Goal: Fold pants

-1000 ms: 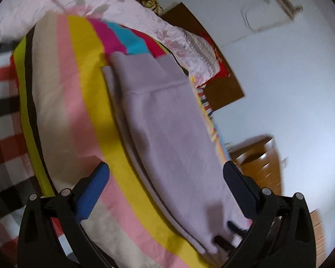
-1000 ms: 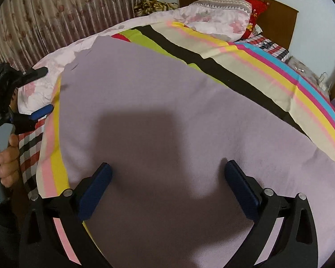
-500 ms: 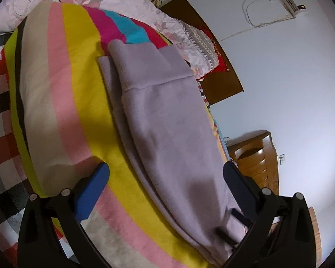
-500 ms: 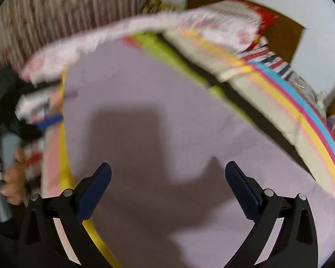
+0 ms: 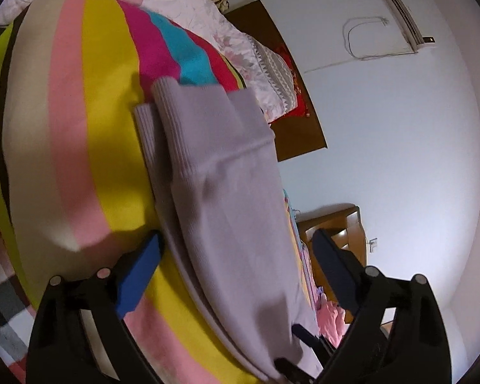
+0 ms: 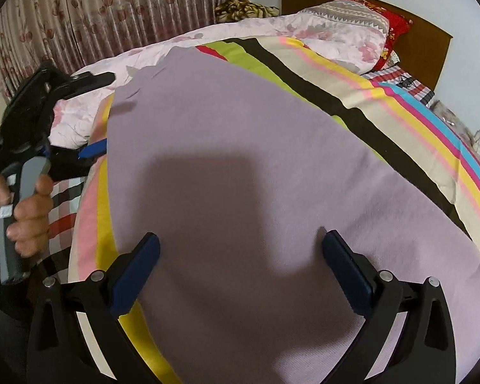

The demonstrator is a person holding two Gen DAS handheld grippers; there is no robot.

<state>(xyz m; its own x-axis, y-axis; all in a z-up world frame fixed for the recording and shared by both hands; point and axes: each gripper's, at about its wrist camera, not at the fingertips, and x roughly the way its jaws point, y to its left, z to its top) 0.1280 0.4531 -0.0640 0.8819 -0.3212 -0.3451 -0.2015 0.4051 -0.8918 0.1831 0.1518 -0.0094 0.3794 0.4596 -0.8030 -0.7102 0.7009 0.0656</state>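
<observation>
Pants [image 6: 240,166] lie flat on the striped blanket [image 5: 89,128], legs stacked. Left gripper [image 5: 236,259] straddles the near end, jaws just been closing but not pinching; right gripper [image 6: 240,256] hovers released above. Next: pinch that end and fold it toward the cuffs [image 5: 188,112]

A home bedroom: bed [image 6: 400,102] with wooden headboard [image 6: 432,44], floral curtains [image 6: 112,9], wall air-conditioner [image 5: 406,16].

The left gripper [image 5: 236,251] has edged closer along the pants [image 5: 227,211], its jaws closing slightly.
</observation>
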